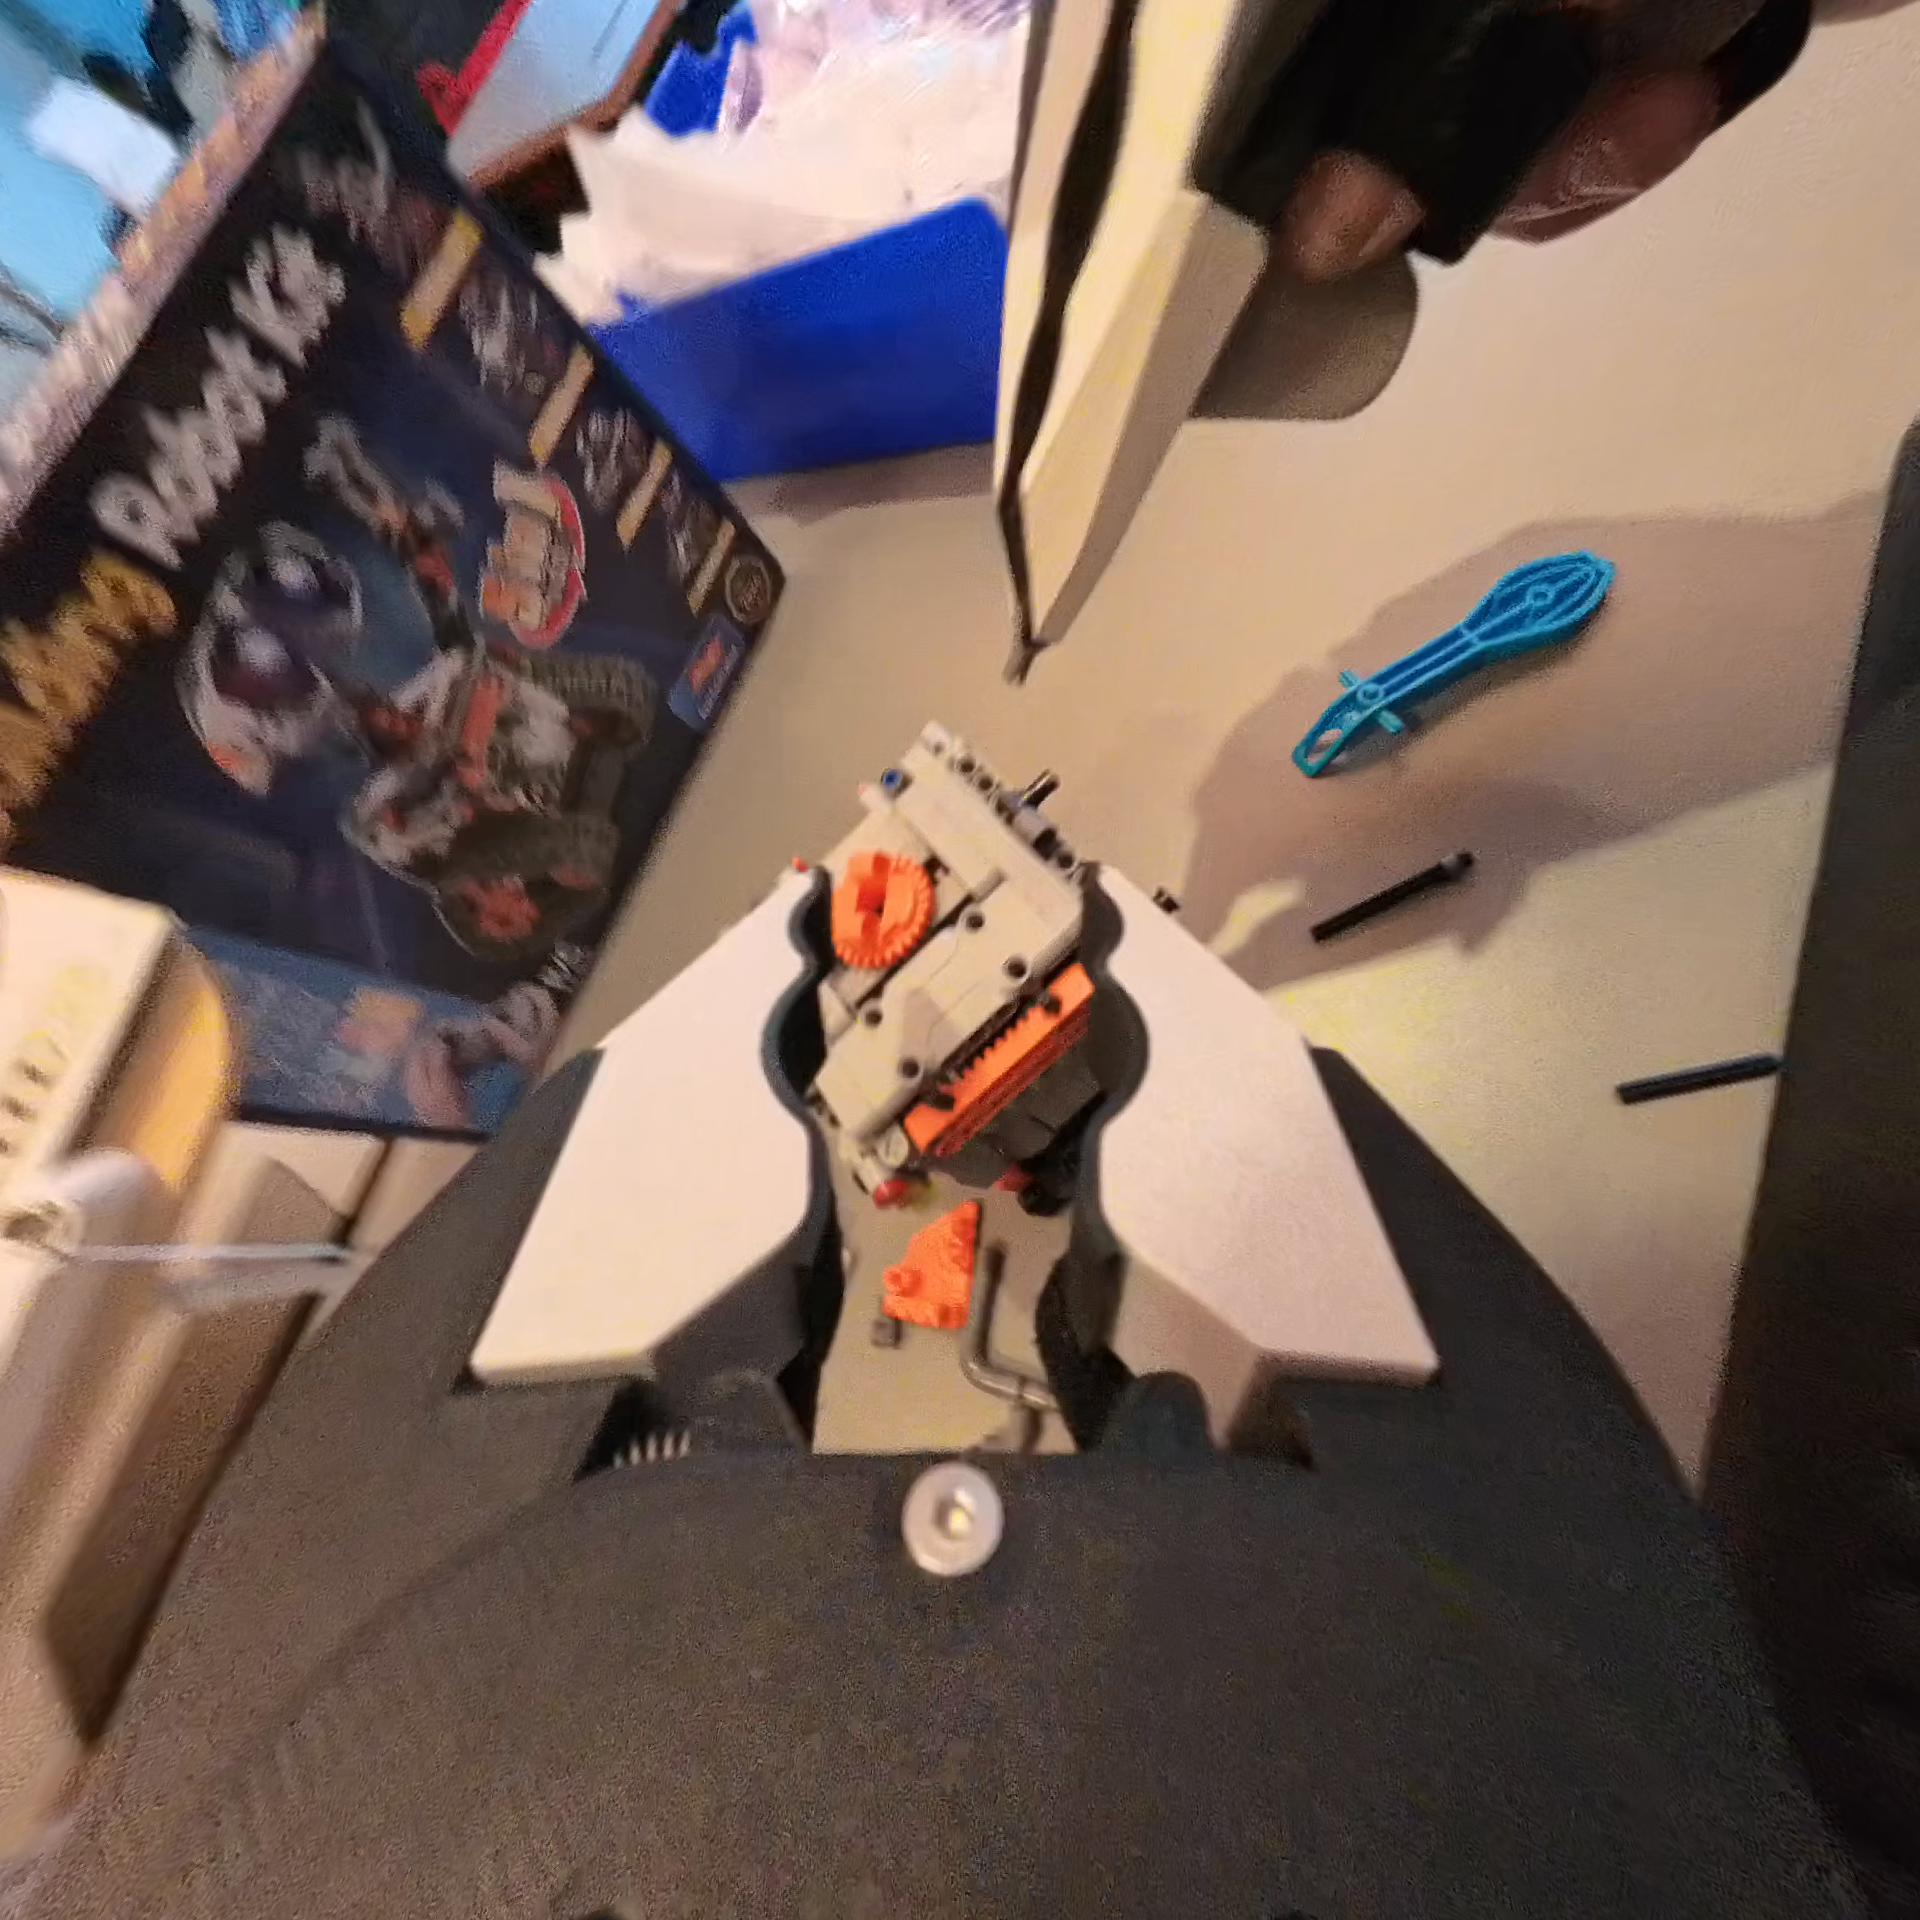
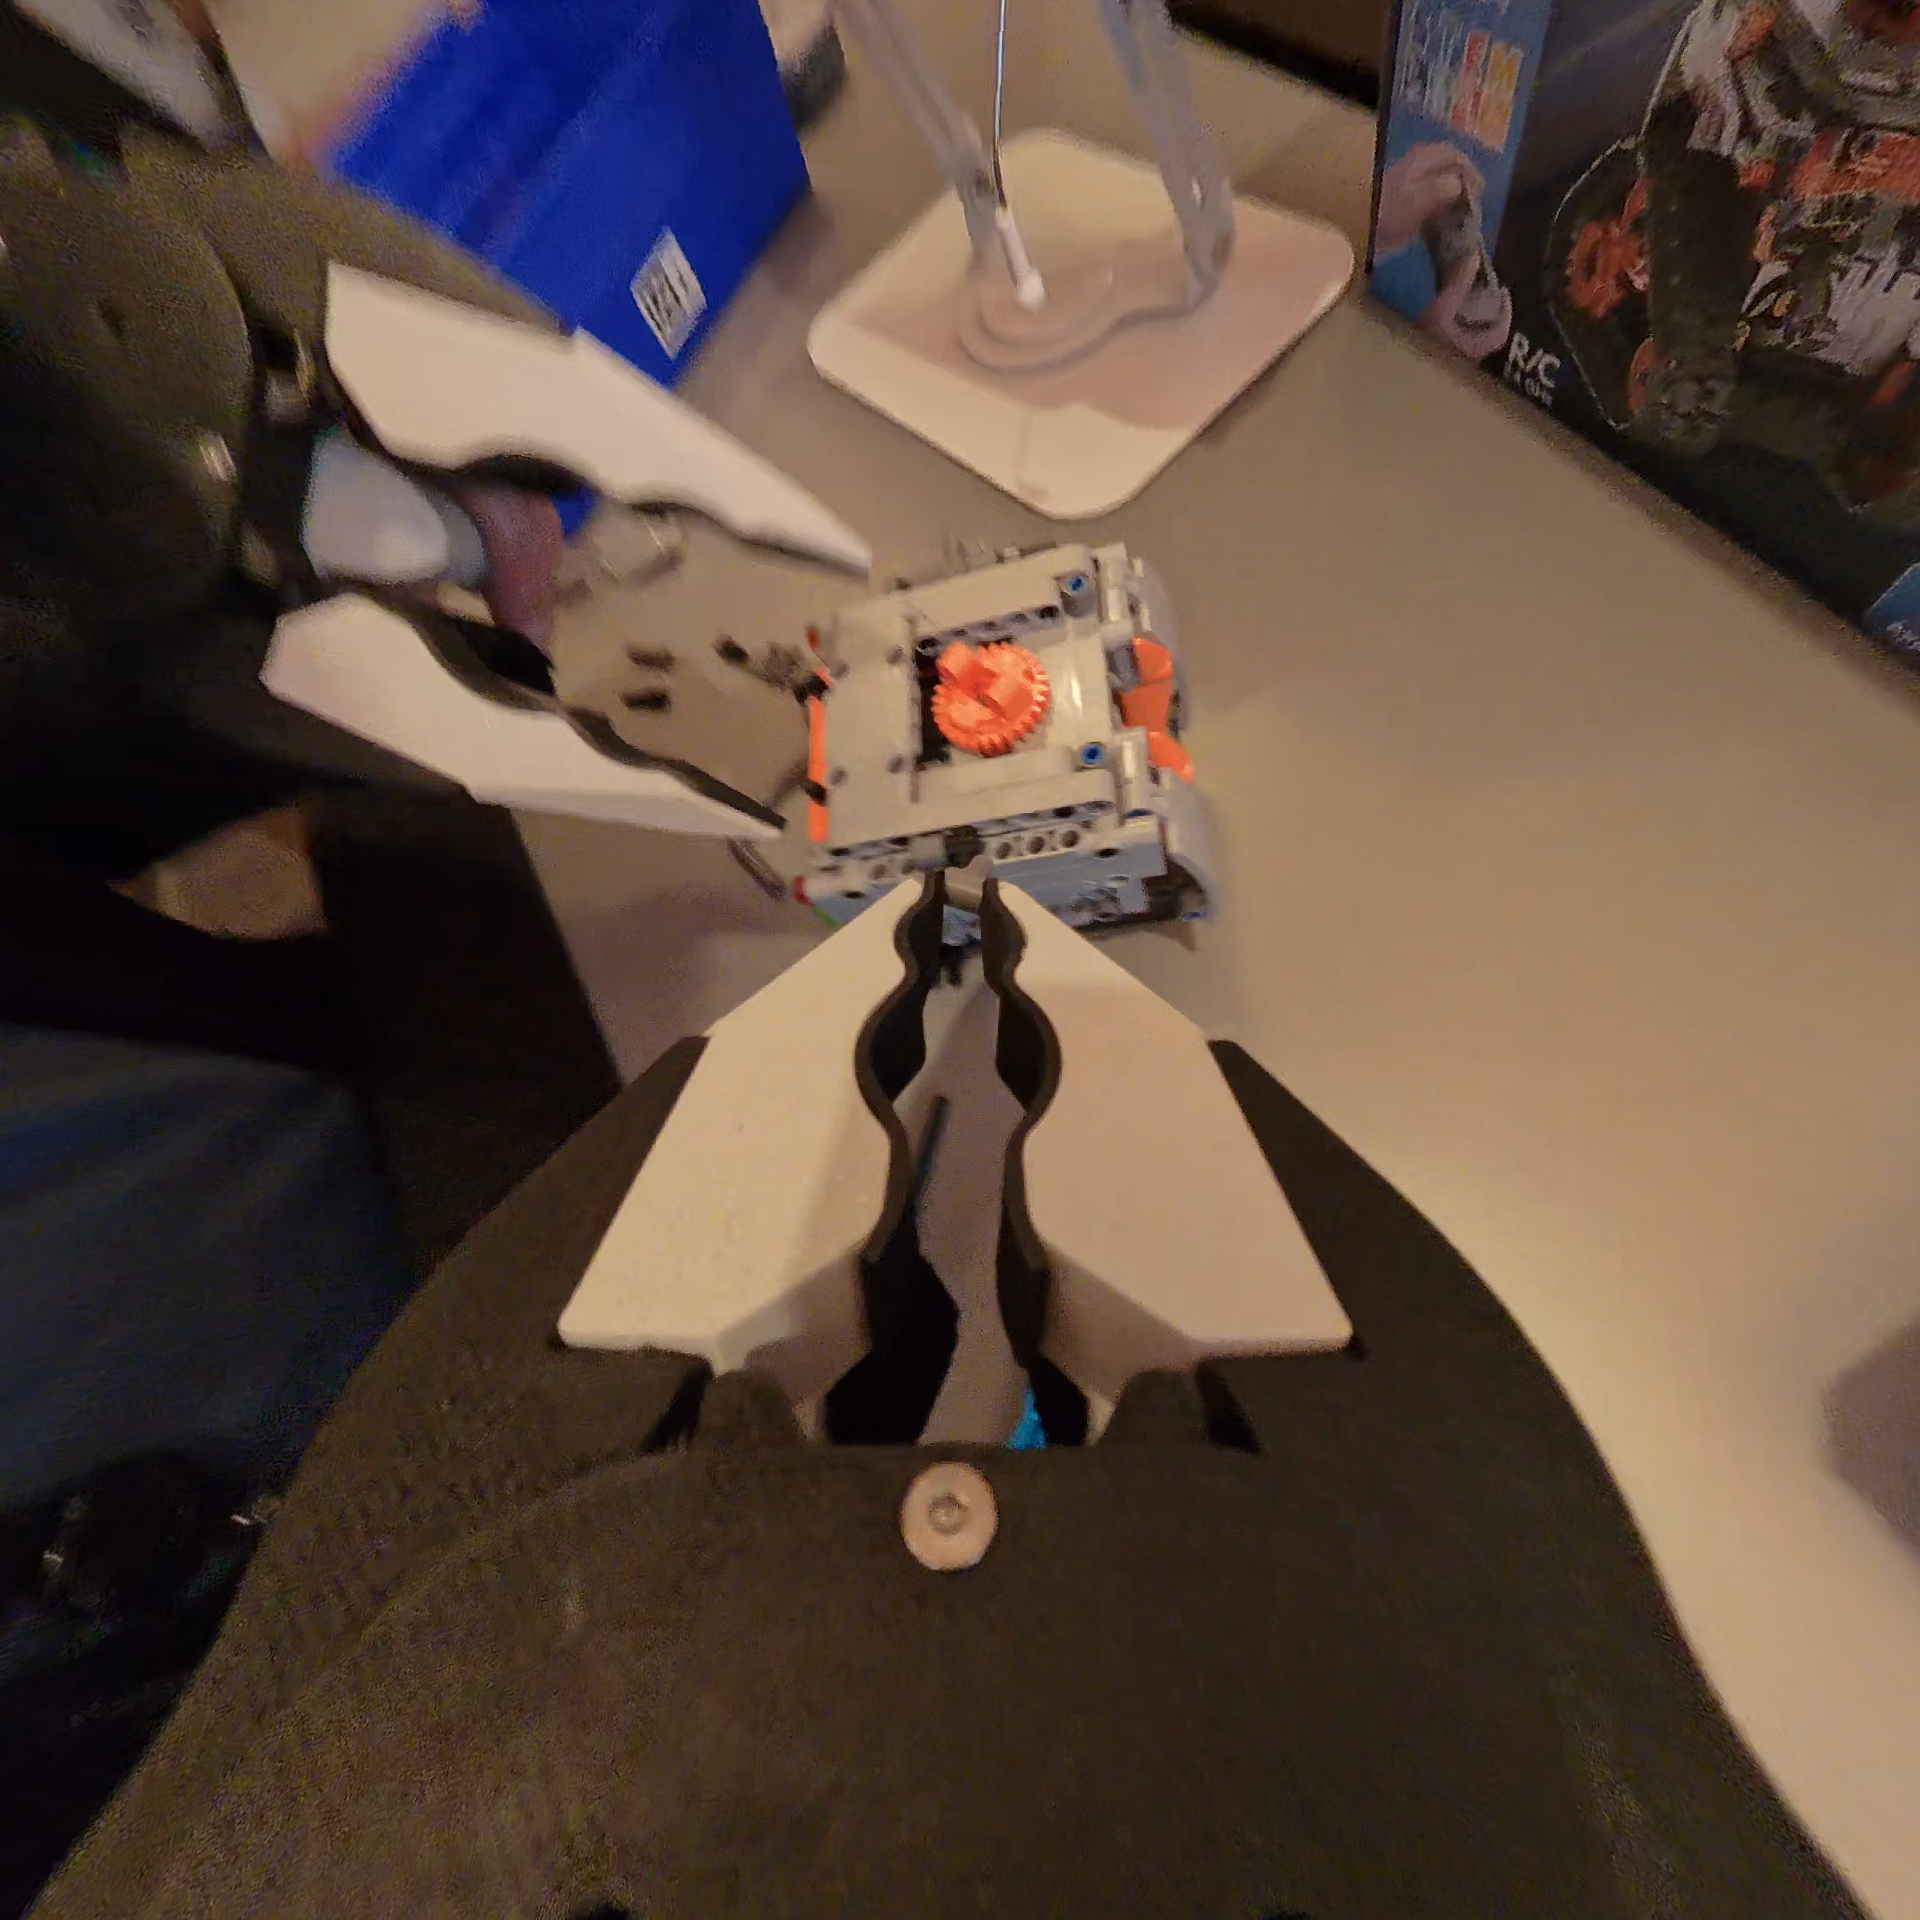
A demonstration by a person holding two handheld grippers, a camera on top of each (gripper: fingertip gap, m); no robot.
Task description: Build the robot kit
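Observation:
My left gripper (image 1: pixel 951 894) is shut on a grey brick assembly (image 1: pixel 966 935) with an orange gear (image 1: pixel 883 909) on top and an orange rack on its side. It holds the assembly above the table. In the right wrist view the left gripper (image 2: pixel 821 696) comes in from the left and grips the assembly (image 2: pixel 997 727) at its left end. My right gripper (image 2: pixel 961 888) is nearly closed on a small black pin (image 2: pixel 943 935), with its tips at the assembly's near edge. In the left wrist view the right gripper (image 1: pixel 1023 655) points down just beyond the assembly.
A dark kit box (image 1: pixel 364 623) stands to the left and a blue bin (image 1: pixel 831 343) behind it. A teal tool (image 1: pixel 1455 655) and two black axles (image 1: pixel 1392 894) lie to the right. An orange piece (image 1: pixel 935 1273) lies under the assembly. A white stand base (image 2: pixel 1081 322) is behind. The grippers' ends are close to 5 cm from one another. About 15 cm separates my left fingertips from the orange piece (image 1: pixel 935 1273).

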